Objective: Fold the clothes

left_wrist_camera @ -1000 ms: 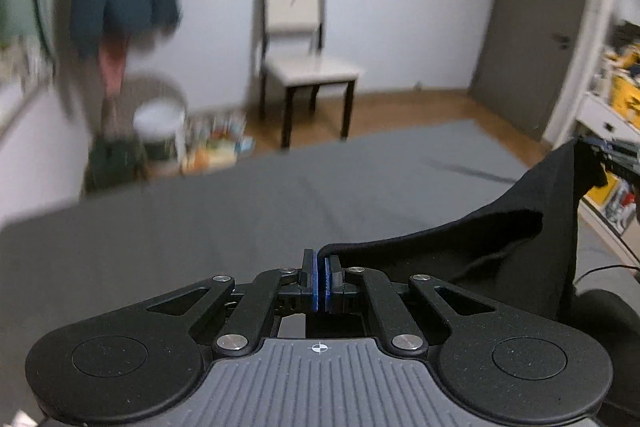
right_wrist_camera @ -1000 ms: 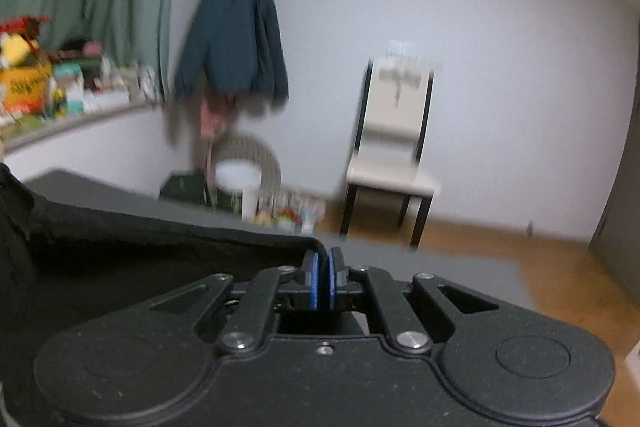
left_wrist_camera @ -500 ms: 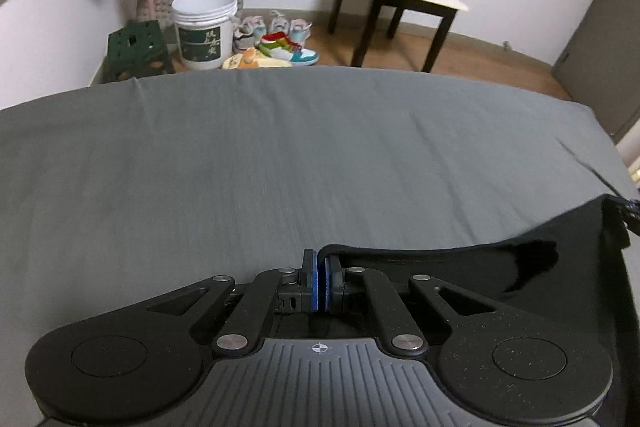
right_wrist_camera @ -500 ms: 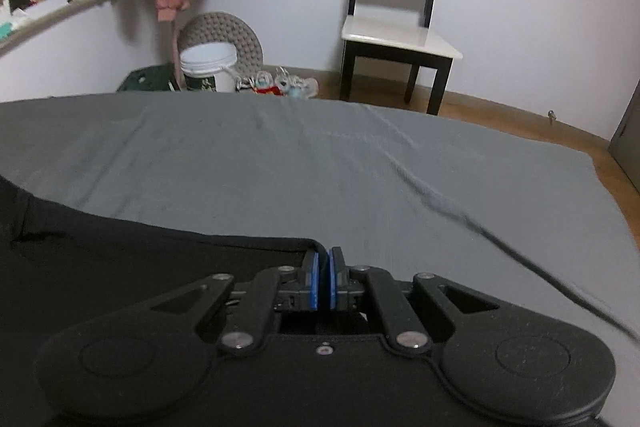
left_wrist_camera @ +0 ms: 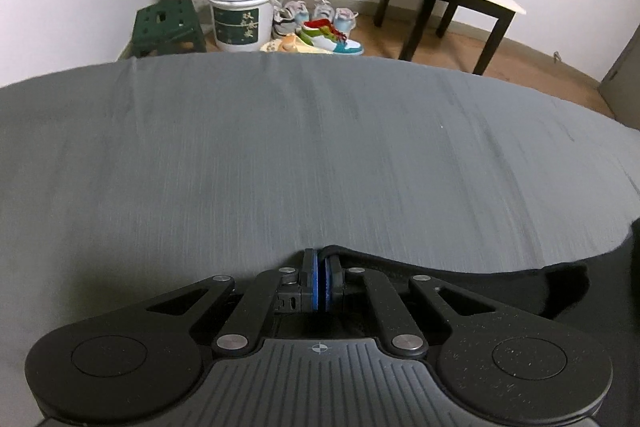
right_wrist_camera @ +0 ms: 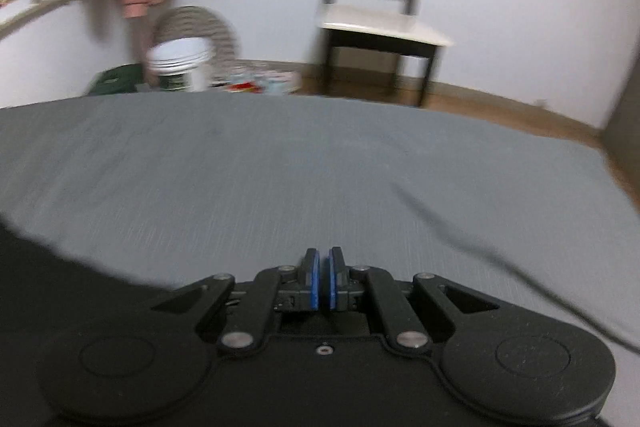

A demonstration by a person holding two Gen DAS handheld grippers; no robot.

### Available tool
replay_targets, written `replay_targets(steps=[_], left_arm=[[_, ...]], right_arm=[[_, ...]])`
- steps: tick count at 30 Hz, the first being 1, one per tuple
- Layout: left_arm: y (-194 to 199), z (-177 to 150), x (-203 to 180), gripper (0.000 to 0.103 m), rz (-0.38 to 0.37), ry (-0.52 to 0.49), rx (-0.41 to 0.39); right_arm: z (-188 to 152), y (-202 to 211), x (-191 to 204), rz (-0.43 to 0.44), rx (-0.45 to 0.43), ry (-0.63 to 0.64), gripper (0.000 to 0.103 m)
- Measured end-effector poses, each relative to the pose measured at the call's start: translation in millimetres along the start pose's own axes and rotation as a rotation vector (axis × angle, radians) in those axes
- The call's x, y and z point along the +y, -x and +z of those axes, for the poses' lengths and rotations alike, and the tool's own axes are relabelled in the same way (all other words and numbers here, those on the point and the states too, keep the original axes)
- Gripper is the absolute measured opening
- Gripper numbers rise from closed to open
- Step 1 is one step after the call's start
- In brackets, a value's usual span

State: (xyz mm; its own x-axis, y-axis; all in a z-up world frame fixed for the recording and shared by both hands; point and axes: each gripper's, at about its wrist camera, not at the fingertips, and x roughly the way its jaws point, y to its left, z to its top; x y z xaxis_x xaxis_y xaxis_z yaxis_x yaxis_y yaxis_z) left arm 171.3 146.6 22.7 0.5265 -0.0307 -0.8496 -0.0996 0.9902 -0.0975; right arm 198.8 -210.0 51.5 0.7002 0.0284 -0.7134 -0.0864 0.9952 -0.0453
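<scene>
White bucket (left_wrist_camera: 243, 11) beyond bed (left_wrist_camera: 320, 155)

Bed (left_wrist_camera: 280, 155): broad, flat, covered edge to edge by a grey sheet (right_wrist_camera: 280, 167) with faint lengthwise creases. One long dark crease (right_wrist_camera: 460, 227) runs diagonally across its right part in the right wrist view. A black garment (left_wrist_camera: 500, 279) lies directly on the sheet at the near edge, its upper hem curving across the lower right of the left wrist view and the lower left (right_wrist_camera: 60, 267) of the right wrist view.
</scene>
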Motion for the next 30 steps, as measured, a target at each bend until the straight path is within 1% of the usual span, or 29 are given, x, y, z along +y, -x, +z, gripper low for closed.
replay_targets(steps=[2,3,4,5,6,7,9,10,11,12,13,14,16,19,22,25,26,29,30], left_arm=[[3,0,-3,0.003,0.007,-0.016,0.005],[6,0,-4,0.003,0.005,-0.026,0.010],[9,0,-5,0.005,0.004,-0.036,0.015],[14,0,-4,0.009,0.005,-0.029,0.018],[21,-1,-2,0.011,0.004,-0.019,0.018],[27,-1,0,0.015,0.000,-0.018,0.012],[41,-3,3,0.028,0.004,-0.027,-0.017],[50,-5,4,0.043,0.014,-0.036,-0.041],[59,-8,5,0.062,0.030,-0.034,-0.068],[68,-10,6,0.071,0.046,-0.030,-0.097],[77,-13,7,0.083,0.062,-0.027,-0.125],[85,-16,8,0.087,0.066,-0.032,-0.144],[102,-22,10,0.087,0.071,-0.045,-0.180],[126,-31,10,0.087,0.066,-0.048,-0.202],[138,-36,10,0.087,0.089,-0.048,-0.217],[137,-31,5,0.087,0.131,-0.103,-0.229],[132,-25,4,0.087,0.137,-0.113,-0.215],[113,-7,-1,0.088,0.153,-0.140,-0.166],[104,0,-1,0.088,0.147,-0.128,-0.143]], right_arm=[[2,-3,-12,0.005,0.019,-0.076,0.007],[2,0,-18,0.014,0.016,-0.111,0.011],[1,8,-24,0.013,-0.003,-0.135,0.021],[-2,18,-30,0.021,-0.020,-0.152,0.028],[-4,28,-36,0.029,-0.036,-0.168,0.038],[-7,39,-43,0.038,-0.052,-0.184,0.039],[-16,63,-51,0.053,-0.070,-0.188,0.039],[-23,76,-53,0.059,-0.090,-0.189,0.039],[-29,90,-56,0.064,-0.112,-0.190,0.039],[-36,103,-59,0.070,-0.133,-0.191,0.042],[-43,117,-61,0.075,-0.151,-0.200,0.046],[-50,128,-65,0.080,-0.171,-0.208,0.048],[-64,153,-69,0.088,-0.209,-0.226,0.049],[-85,183,-73,0.090,-0.266,-0.251,0.050],[-107,204,-75,0.127,-0.298,-0.360,0.050],[-128,217,-74,0.166,-0.322,-0.480,0.050],[-133,218,-74,0.170,-0.312,-0.510,0.051],[-132,210,-68,0.179,-0.300,-0.504,0.051],[-132,207,-66,0.182,-0.297,-0.502,0.052]])
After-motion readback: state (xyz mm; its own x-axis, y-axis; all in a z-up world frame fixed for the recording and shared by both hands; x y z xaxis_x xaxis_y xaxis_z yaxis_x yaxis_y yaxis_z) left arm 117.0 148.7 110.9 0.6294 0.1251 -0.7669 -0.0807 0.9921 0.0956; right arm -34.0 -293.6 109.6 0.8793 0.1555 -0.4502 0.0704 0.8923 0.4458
